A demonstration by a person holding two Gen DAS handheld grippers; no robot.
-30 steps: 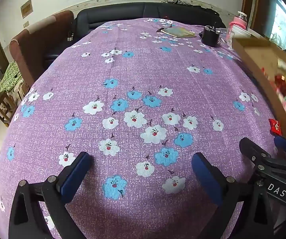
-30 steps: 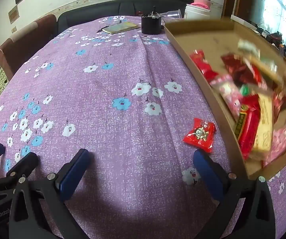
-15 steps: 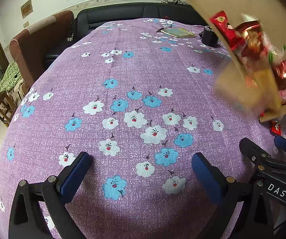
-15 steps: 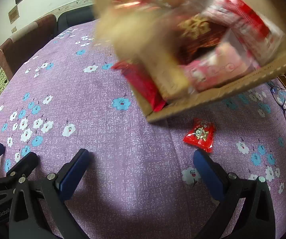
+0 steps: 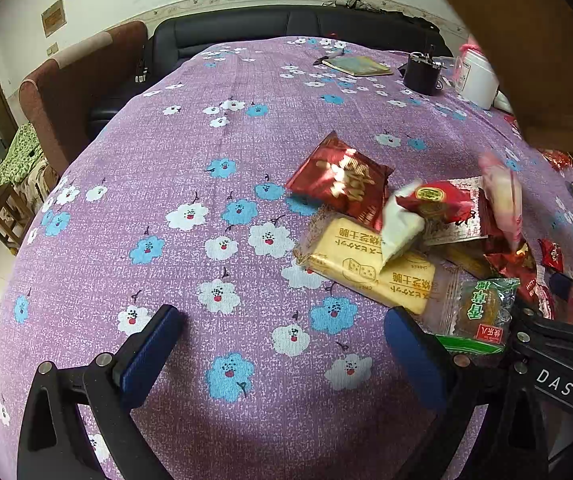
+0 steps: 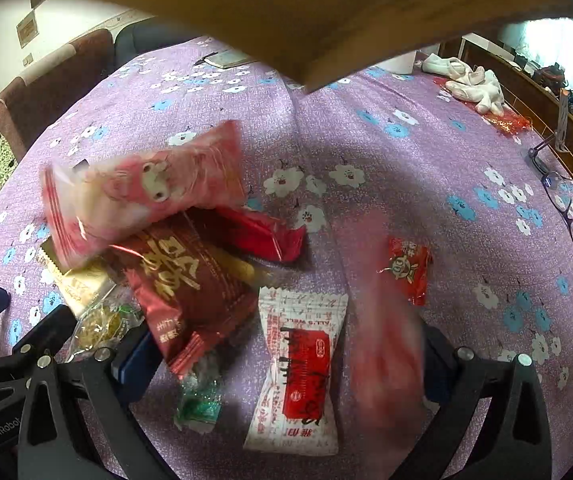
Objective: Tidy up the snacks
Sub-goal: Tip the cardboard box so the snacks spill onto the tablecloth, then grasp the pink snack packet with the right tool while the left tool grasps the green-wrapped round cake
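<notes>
Purple flowered tablecloth (image 5: 214, 152) carries a heap of snacks (image 5: 406, 236) just ahead of my 2 low, level tools, left gripper (image 5: 282, 344) and right gripper (image 6: 286, 356) both spread wide, empty, packets lying between the right one's fingers.

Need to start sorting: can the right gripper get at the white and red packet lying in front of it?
Probably yes. The right gripper is open and empty, and the white and red packet lies flat between its fingers, uncovered; a blurred red snack moving beside it may interfere.
</notes>
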